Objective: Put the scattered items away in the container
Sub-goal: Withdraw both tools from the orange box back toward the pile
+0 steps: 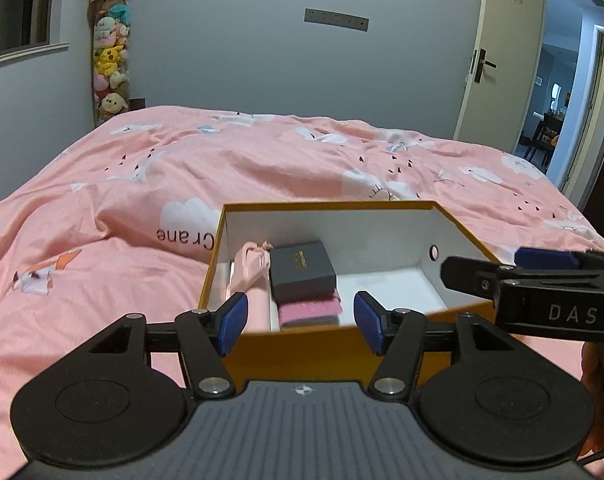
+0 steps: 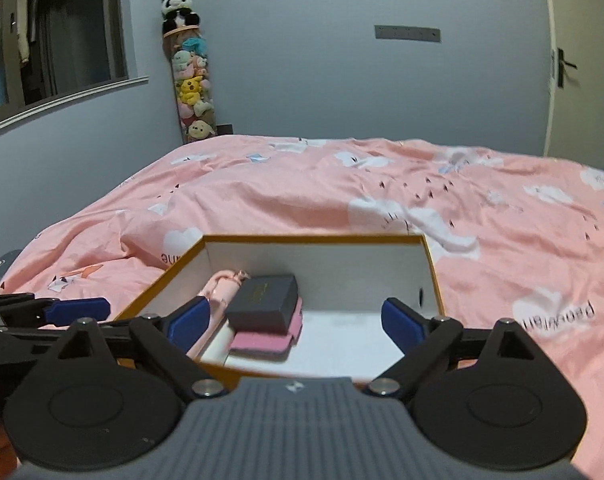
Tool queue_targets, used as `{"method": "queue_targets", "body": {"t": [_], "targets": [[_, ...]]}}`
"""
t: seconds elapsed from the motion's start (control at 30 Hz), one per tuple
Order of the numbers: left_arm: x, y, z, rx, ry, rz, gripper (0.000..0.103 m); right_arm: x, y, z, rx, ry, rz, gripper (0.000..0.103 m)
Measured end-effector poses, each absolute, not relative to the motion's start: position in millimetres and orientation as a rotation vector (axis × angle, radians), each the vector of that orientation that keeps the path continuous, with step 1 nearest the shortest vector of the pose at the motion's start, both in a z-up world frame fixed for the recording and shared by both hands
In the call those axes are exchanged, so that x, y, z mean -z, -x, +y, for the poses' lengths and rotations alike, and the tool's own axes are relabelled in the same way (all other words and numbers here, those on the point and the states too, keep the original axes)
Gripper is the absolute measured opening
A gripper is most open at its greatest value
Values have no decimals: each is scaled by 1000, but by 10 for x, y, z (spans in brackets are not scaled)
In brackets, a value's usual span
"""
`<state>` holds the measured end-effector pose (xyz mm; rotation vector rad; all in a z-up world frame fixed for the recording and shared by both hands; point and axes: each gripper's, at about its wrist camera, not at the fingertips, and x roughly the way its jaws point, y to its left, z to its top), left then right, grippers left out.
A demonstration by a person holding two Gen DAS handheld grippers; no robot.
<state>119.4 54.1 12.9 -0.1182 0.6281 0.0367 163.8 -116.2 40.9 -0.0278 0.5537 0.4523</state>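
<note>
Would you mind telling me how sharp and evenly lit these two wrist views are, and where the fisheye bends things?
Left wrist view: dim, bluish room light, a bright doorway at right; box and dark case fairly sharp; door frame bows. Right wrist view: same dim light; the box's near rim is smeared; window sill curves.

box (image 1: pixel 381 232) right half free, items (image 1: pixel 302 276) left

Room reads dim, cool bluish cast; the brightest source I see is the lit doorway (image 1: pixel 569 72) at far right. Fisheye bows walls and door frames, corners vignette dark. Right wrist view is slightly motion-smeared; box (image 2: pixel 431 268) edges look soft.
</note>
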Motion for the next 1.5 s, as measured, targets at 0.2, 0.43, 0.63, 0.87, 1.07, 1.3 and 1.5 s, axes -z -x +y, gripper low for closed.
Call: {"method": "queue_targets", "body": {"t": [0.2,0.43,0.63,0.87,1.07,1.3,1.5], "targets": [[-95,-944,504,-21,163,678,69,-328,-1380,-1359,-392,-5,584,95],[-80,-679,399,-15,126,731,69,-226,-1083,-1576,-350,21,602,95],[-41,-500,446,-26,122,781,69,-108,-913,-1784,-336,14,626,95],[22,-368,469,-31,115,819,69,23,-805,-1881,-359,16,699,94],[11,-296,430,34,127,826,65,93,-799,-1885,-395,11,770,79],[-39,-213,293,172,115,792,62,212,-729,-1858,-462,35,858,67],[108,-191,-16,368,45,849,62,424,-639,-1864,-528,90,965,65]]}}
